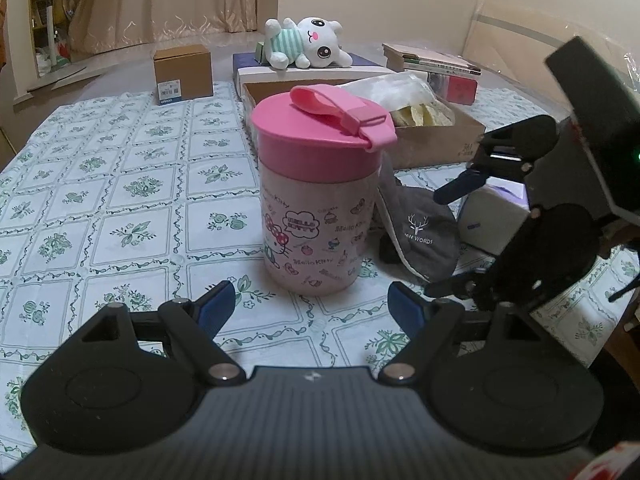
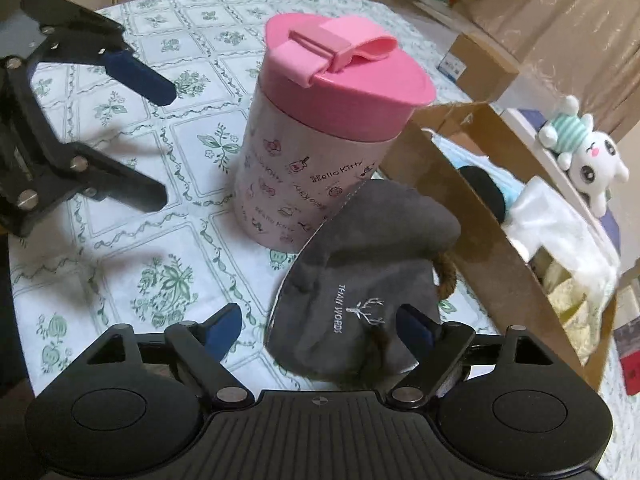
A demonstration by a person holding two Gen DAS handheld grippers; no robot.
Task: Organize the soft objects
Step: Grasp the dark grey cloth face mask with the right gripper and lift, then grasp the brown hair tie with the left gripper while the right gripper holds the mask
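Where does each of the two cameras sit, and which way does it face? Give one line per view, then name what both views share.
Left wrist: sits on the left gripper, low over the table, facing the pink-lidded jar head-on; its own open fingers show, plus the right gripper at right.
Right wrist: sits on the right gripper, looking down at the grey pouch; its open fingers show, the left gripper at left.
Shared: jar, pouch, cardboard box, plush toy.
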